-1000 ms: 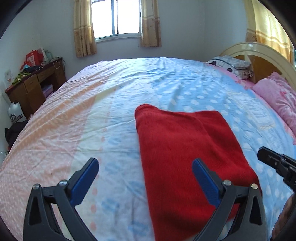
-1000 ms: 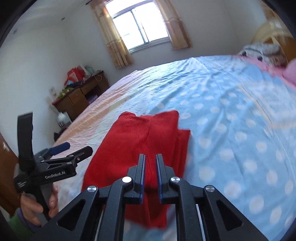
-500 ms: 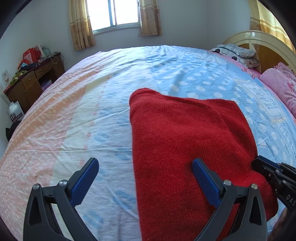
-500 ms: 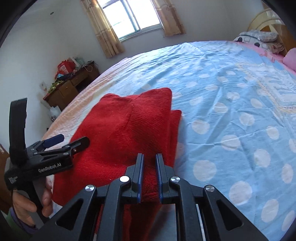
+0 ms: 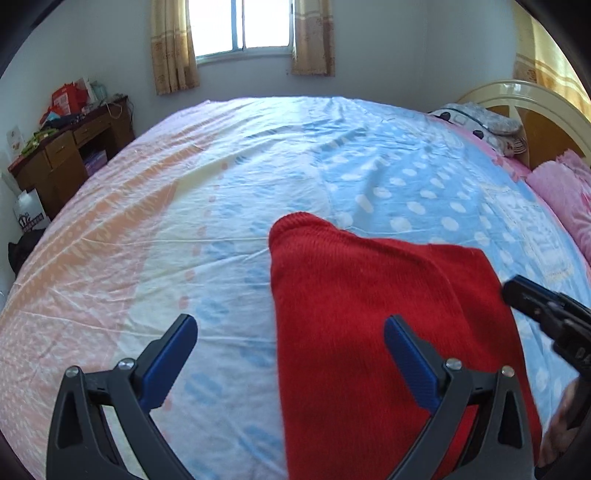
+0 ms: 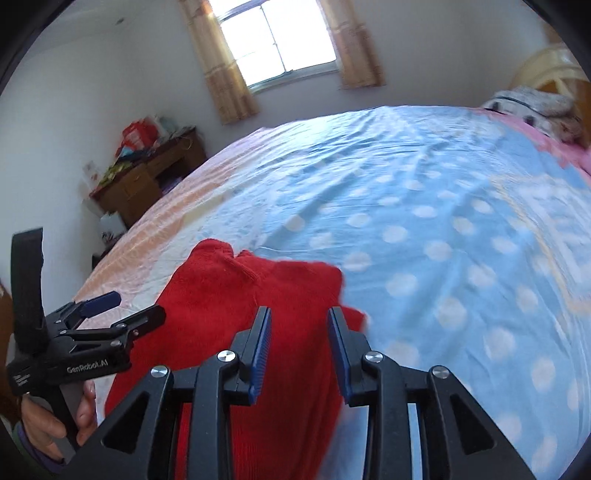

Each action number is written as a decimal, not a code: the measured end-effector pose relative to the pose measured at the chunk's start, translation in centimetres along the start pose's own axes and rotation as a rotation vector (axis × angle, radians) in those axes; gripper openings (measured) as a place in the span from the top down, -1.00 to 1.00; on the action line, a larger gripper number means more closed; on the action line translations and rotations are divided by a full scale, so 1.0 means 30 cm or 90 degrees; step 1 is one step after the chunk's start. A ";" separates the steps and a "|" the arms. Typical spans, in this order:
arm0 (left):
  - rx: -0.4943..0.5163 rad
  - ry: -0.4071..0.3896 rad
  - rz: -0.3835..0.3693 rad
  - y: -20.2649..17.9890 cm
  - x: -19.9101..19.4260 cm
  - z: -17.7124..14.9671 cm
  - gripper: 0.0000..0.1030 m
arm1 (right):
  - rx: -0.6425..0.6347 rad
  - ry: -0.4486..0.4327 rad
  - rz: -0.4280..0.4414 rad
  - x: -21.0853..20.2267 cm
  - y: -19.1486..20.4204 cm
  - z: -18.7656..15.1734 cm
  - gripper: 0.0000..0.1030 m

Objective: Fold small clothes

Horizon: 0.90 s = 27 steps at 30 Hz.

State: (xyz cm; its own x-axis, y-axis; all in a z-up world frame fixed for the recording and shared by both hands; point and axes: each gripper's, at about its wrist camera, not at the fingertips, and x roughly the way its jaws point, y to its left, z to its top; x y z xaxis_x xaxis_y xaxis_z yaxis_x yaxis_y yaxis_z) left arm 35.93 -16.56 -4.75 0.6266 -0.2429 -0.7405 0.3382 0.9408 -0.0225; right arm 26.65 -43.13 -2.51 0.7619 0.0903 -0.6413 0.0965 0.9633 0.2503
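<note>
Red garment (image 5: 369, 314) lies folded on bed (image 5: 221, 184). Right gripper (image 6: 299, 350), previously clamped, now opening, gripping nothing; left gripper (image 5: 291, 354) wide, empty.

Right tongs (image 6: 299, 350) now parted, opening

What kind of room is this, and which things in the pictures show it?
Most likely a home bedroom. A large bed with a dotted sheet fills the view, with pillows against a headboard, and a cluttered wooden desk stands near a curtained window.
</note>
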 end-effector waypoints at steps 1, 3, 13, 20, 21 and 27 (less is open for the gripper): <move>-0.003 0.012 0.001 -0.008 0.027 0.005 -1.00 | -0.013 0.021 0.008 0.045 0.010 0.013 0.42; -0.005 0.034 0.000 -0.023 0.072 0.003 -1.00 | -0.043 0.053 -0.016 0.115 0.021 0.011 0.78; -0.030 0.103 -0.029 -0.048 0.179 -0.004 -1.00 | 0.036 0.070 -0.046 0.249 -0.079 0.011 0.83; 0.057 0.049 0.054 -0.113 0.141 -0.011 -1.00 | 0.107 0.023 -0.039 0.169 -0.127 -0.016 0.82; 0.057 0.047 0.052 -0.109 0.139 -0.014 -1.00 | 0.125 0.015 -0.037 0.144 -0.137 -0.027 0.74; 0.045 0.051 0.037 -0.086 0.144 -0.008 -1.00 | 0.196 0.013 -0.025 -0.001 -0.187 -0.204 0.53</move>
State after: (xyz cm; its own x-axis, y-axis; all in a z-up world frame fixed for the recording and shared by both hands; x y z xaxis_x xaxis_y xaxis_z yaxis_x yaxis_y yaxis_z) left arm 37.60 -19.99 -8.06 0.5895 -0.1654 -0.7906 0.3531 0.9331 0.0681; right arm 22.16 -46.98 -8.34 0.7408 0.0623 -0.6688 0.3180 0.8444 0.4310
